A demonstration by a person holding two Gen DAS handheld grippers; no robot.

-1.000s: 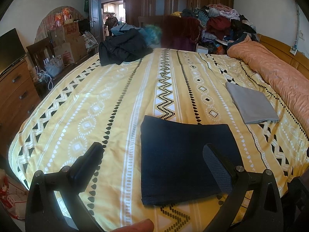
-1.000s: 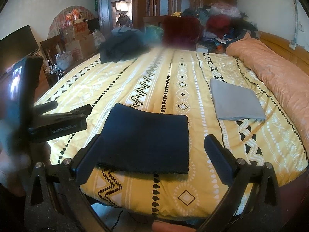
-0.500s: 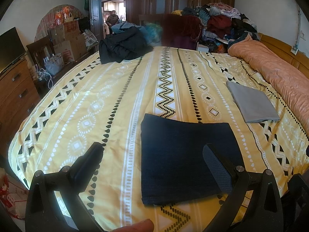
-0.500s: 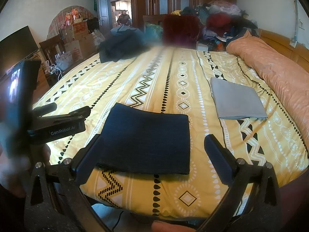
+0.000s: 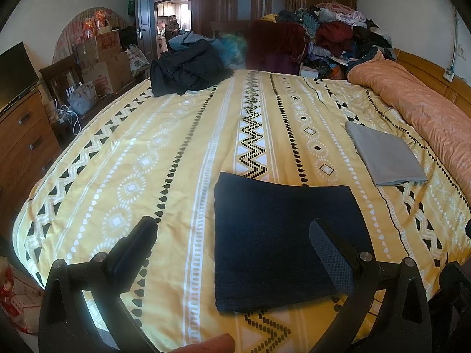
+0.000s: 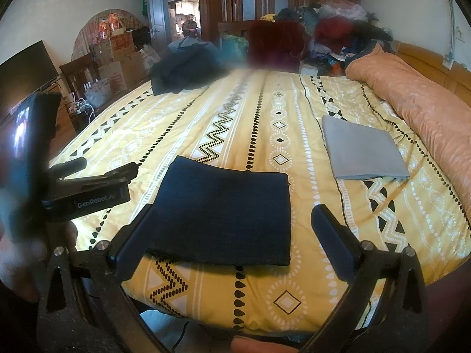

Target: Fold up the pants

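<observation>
The dark navy pants [image 5: 282, 241] lie folded into a flat rectangle near the front edge of the bed; they also show in the right wrist view [image 6: 226, 211]. My left gripper [image 5: 232, 229] is open and empty, hovering above the front of the pants. My right gripper [image 6: 235, 220] is open and empty, held just in front of the pants' near edge. The left gripper's body [image 6: 88, 188] shows at the left of the right wrist view.
The yellow patterned bedspread [image 5: 147, 147] covers the bed. A folded grey garment [image 5: 382, 156] lies to the right. A dark jacket [image 5: 188, 70] and a clothes pile [image 5: 338, 38] sit at the far end. An orange quilt [image 5: 426, 117] runs along the right. A dresser [image 5: 20, 147] stands left.
Both grippers have drifted slightly; the pants stay still and both stay open.
</observation>
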